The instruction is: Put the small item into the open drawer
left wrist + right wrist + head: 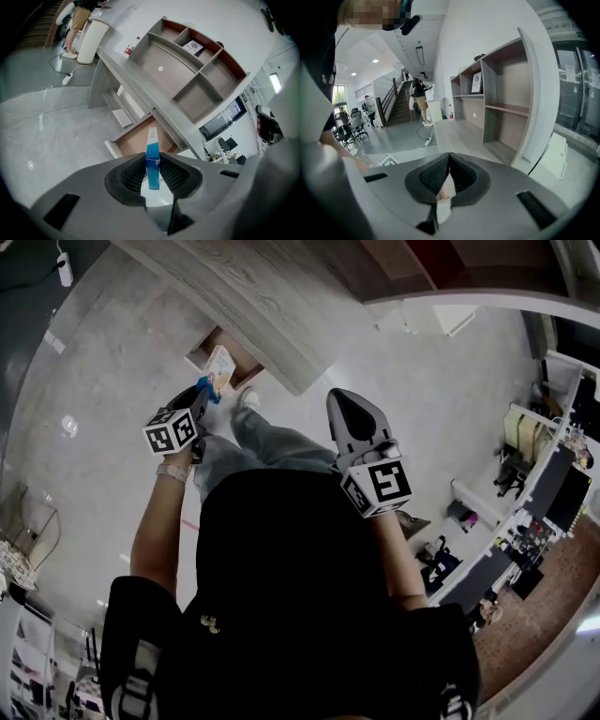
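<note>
Blue-and-white small box [153, 154] is clamped edge-on between the pads of the left gripper [202, 397], its long axis running straight out past the jaw tips. The open drawer [133, 140] lies directly beyond the box's far end and lower down, not yet reached. The right gripper [340, 399] stands well apart from the drawer, jaws together on nothing. Judgement: the left gripper delivers, advancing along the box's own axis.

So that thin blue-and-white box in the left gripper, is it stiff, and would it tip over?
Probably stiff card: the box stands straight between the left gripper's pads. Thin and flat, so likely light. Set on its narrow edge in the open drawer, it would likely topple.
</note>
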Available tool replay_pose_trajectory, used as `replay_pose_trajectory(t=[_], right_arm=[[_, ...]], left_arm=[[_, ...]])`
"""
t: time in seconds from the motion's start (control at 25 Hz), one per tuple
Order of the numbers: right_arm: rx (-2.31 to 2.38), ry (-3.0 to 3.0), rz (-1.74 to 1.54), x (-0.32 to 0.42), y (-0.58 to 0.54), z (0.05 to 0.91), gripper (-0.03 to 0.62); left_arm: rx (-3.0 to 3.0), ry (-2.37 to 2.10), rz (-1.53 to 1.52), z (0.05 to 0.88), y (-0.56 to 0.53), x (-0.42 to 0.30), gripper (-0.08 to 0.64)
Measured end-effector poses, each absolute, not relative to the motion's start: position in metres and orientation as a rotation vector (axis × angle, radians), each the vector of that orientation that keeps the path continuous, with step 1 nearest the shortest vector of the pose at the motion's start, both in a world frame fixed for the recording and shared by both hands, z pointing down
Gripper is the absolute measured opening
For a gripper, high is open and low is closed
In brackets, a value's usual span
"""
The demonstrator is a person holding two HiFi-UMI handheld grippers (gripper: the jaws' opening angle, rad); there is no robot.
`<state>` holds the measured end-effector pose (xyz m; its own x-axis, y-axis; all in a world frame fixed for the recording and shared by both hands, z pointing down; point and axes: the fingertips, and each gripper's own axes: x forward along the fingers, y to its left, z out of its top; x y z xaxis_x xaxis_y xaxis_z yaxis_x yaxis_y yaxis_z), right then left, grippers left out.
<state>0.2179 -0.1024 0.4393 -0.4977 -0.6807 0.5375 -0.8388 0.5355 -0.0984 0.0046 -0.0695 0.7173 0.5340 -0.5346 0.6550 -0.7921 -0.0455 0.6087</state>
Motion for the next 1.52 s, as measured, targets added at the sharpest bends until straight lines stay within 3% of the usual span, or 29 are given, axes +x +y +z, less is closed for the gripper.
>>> replay_pose_trajectory(t=[0.88,1.52], right_arm=[[1.281,-2.272,0.510,0.235,-0.092,0.448,0.012],[1.272,-2.296,0.490,0.223,-0.093,0.441,0.012]], left_arm=[[1.575,-1.051,0.197,0.767,-0.089,0.023,0.091],[1.712,-1.106,0.266,0.745,-0.104,0.014,0.098]])
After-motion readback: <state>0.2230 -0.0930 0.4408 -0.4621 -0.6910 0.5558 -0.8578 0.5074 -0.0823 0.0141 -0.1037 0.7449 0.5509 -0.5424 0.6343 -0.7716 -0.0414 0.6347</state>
